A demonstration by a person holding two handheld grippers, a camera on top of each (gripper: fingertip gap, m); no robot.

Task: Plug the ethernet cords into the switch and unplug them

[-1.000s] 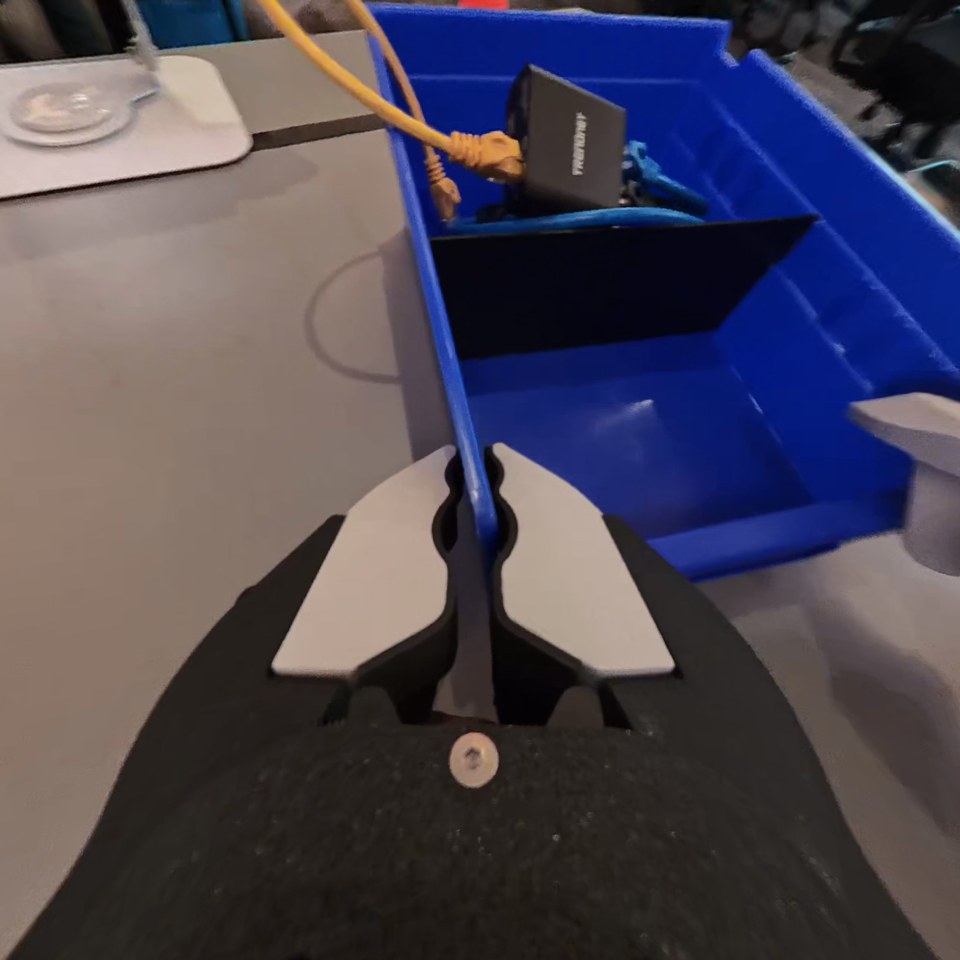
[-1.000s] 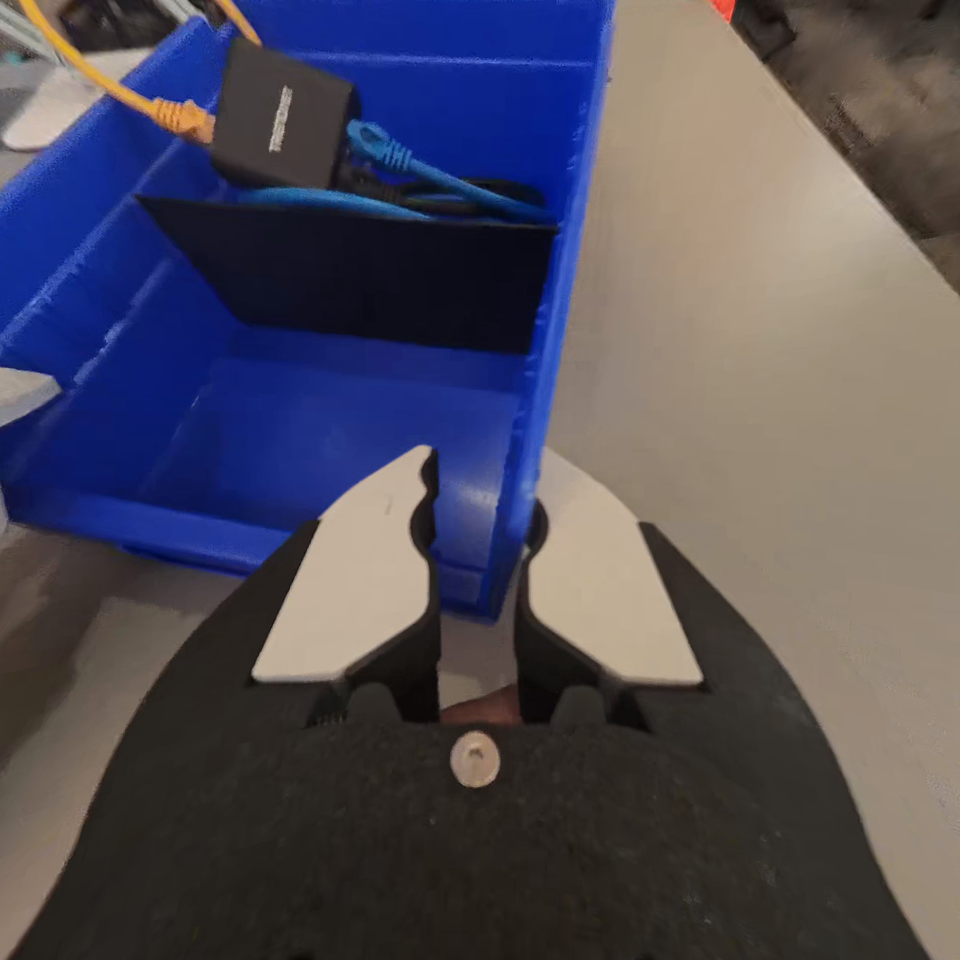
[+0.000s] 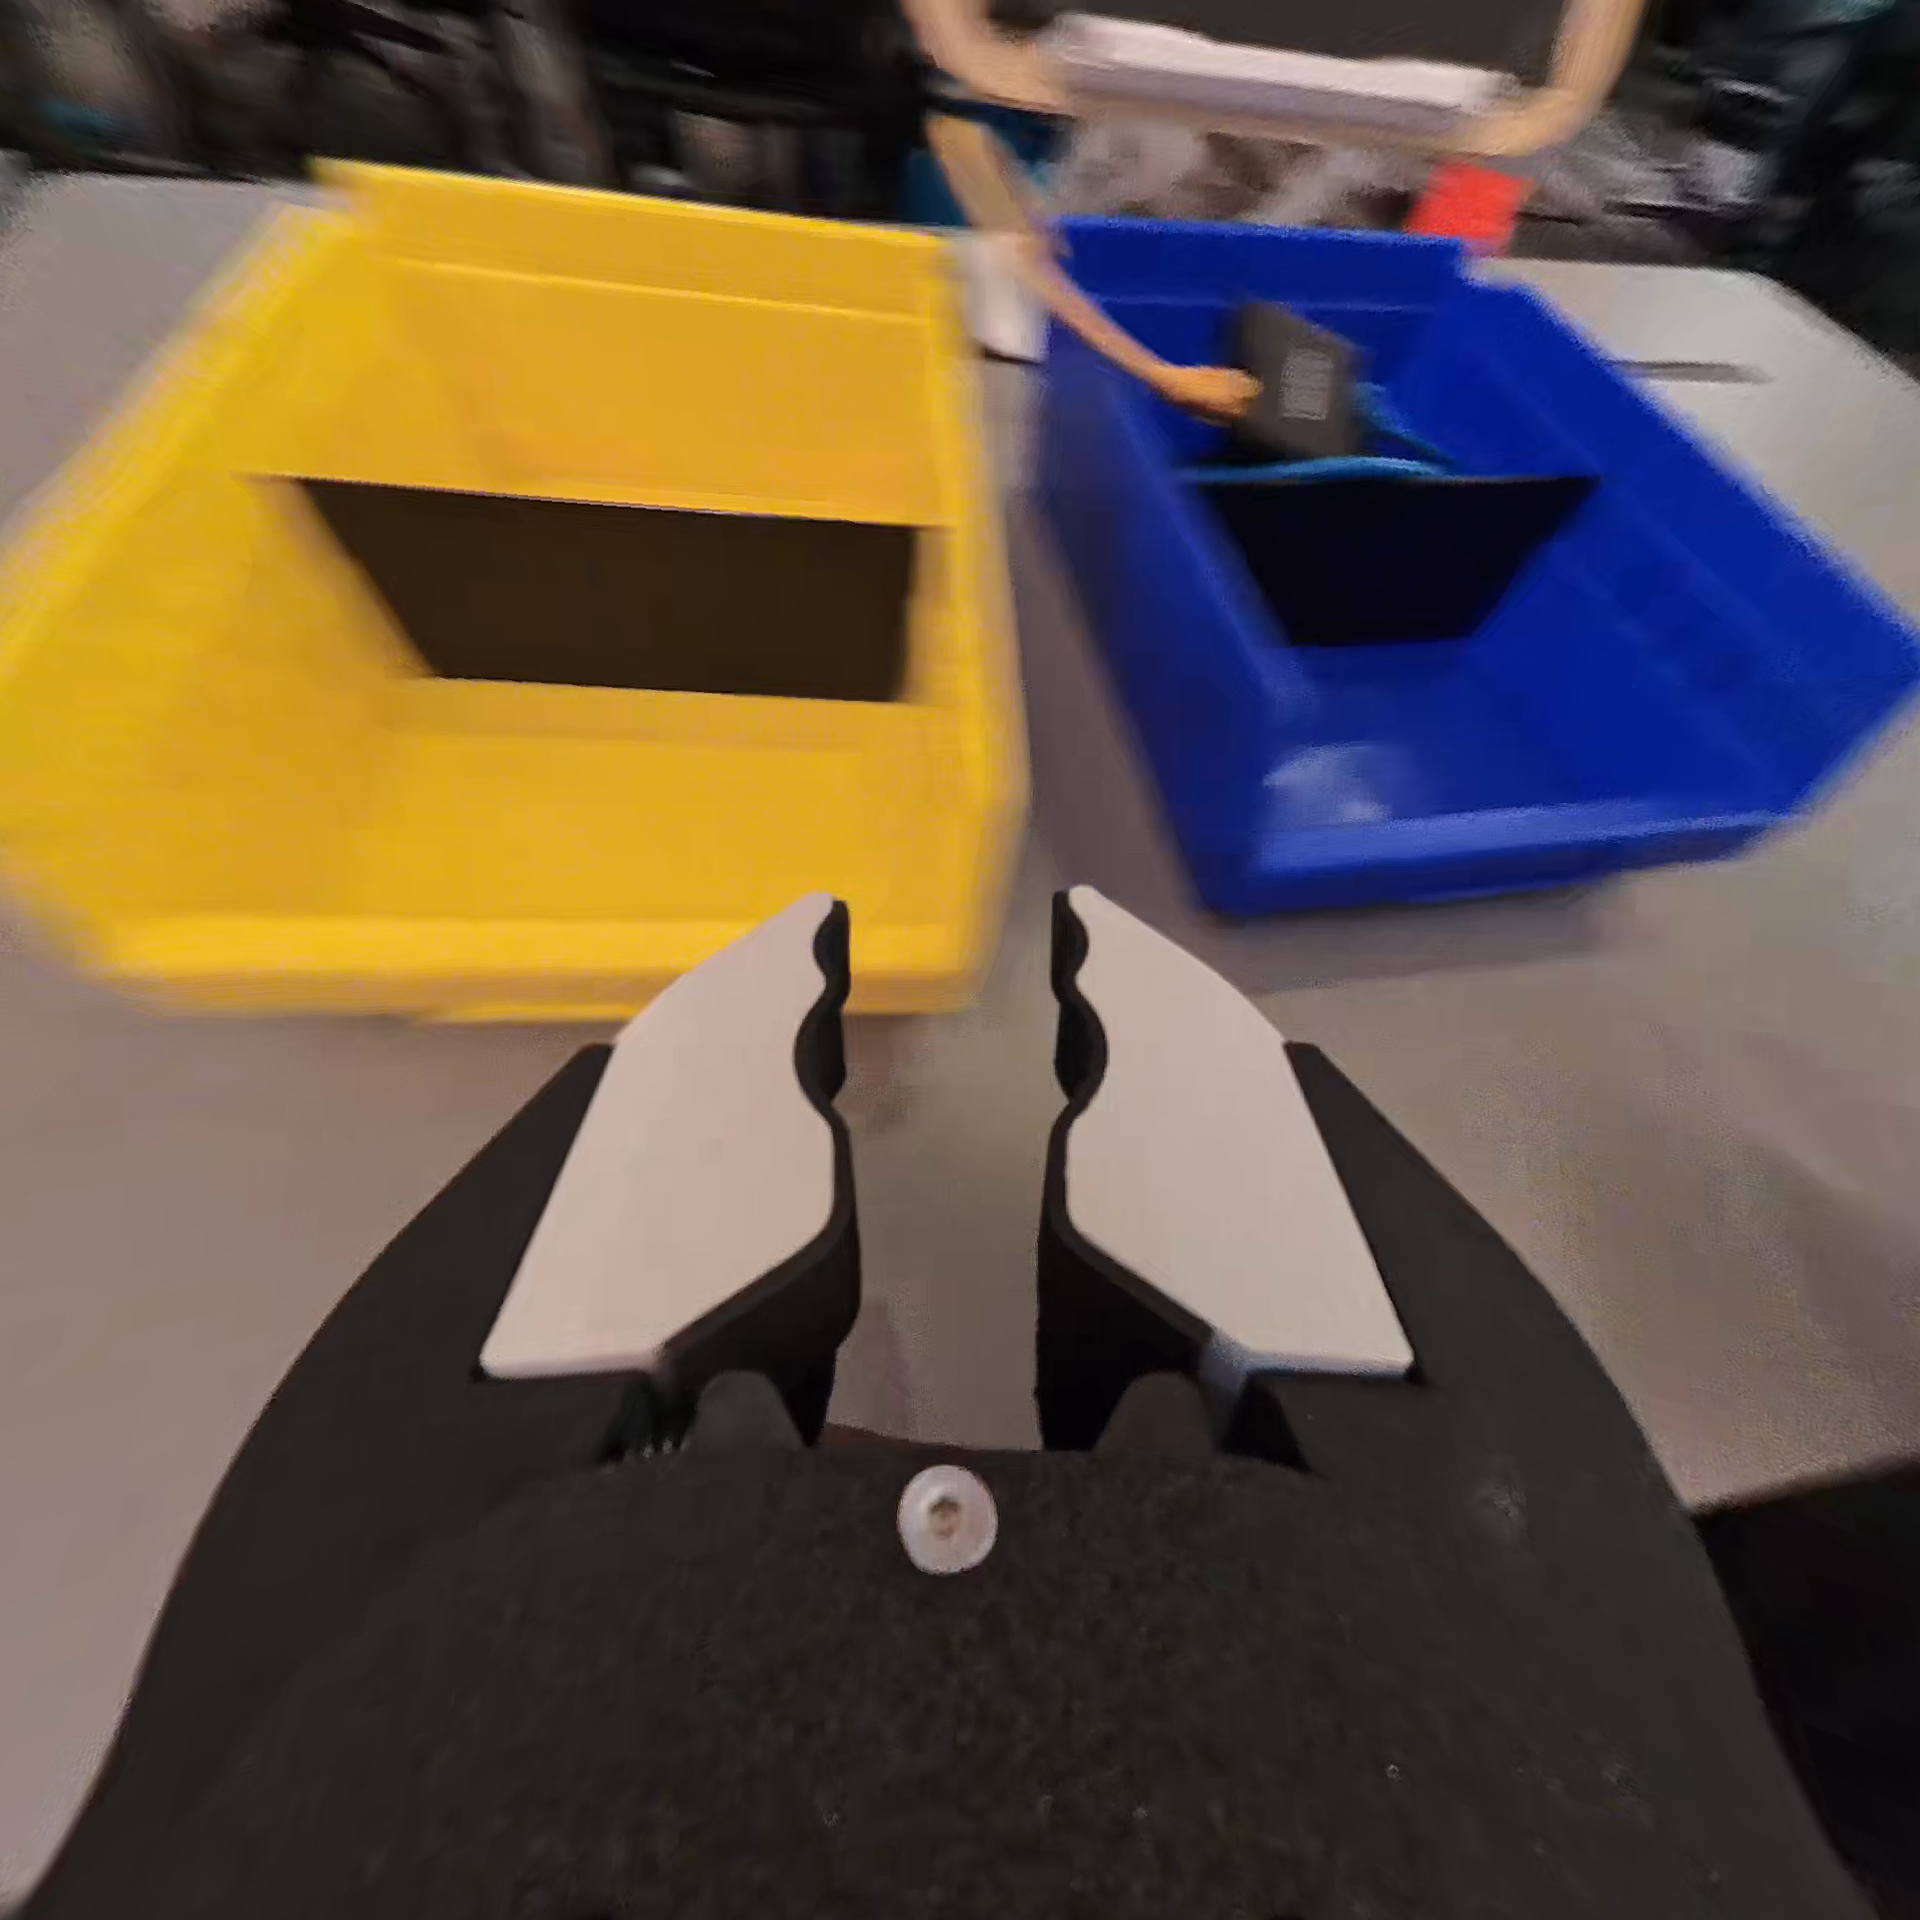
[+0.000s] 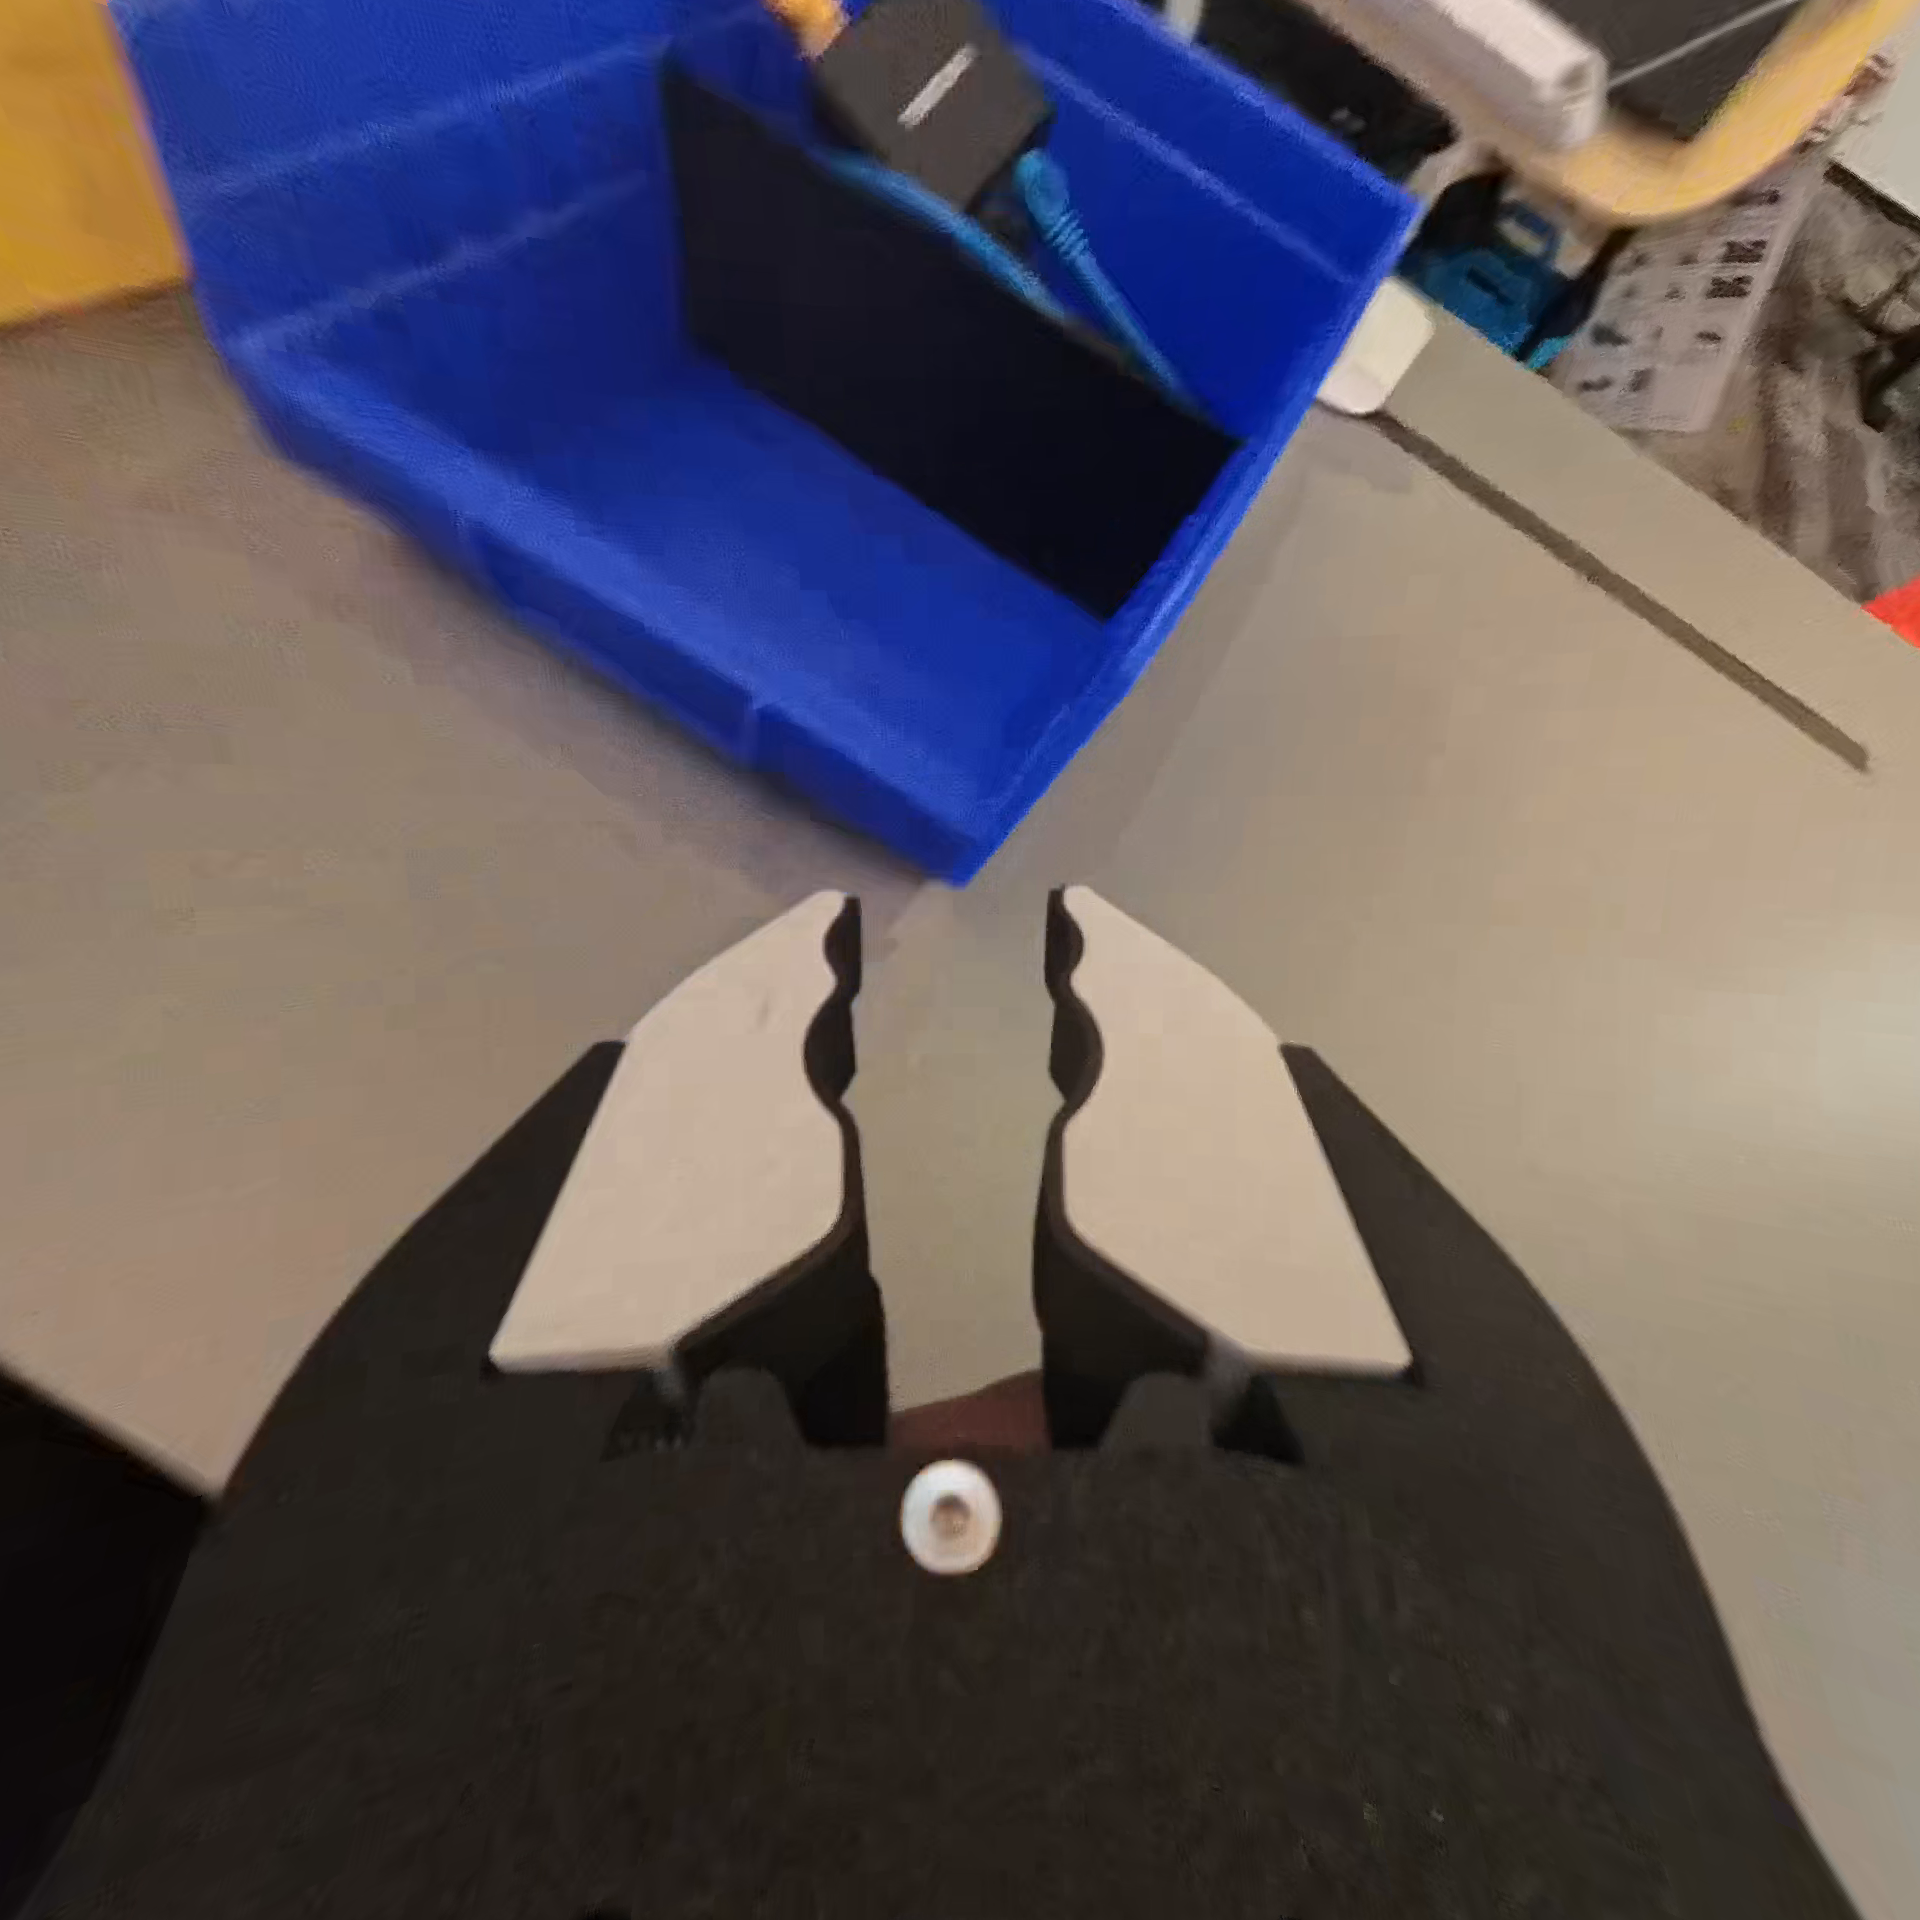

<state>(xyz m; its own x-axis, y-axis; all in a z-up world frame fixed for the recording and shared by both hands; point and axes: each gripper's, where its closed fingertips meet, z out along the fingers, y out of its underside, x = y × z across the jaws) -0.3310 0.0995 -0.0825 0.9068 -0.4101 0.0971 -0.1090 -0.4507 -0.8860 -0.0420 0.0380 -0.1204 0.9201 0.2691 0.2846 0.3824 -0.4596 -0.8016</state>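
At twelve o'clock, in blue bin (image 4: 582, 436) rear compartment: switch (image 4: 930, 88), cords attached. Left claw (image 3: 948, 920) and right claw (image 4: 951, 904) gaped empty over bench (image 4: 1455, 831). Best approached steadily, square to plug.

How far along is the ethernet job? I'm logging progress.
Done, seemingly: the switch sits in the blue bin with an orange cord at one side and a blue cord at the other. In hand: nothing; left gripper and right gripper are open, away from the bin. Left: unclear from these blurred views.
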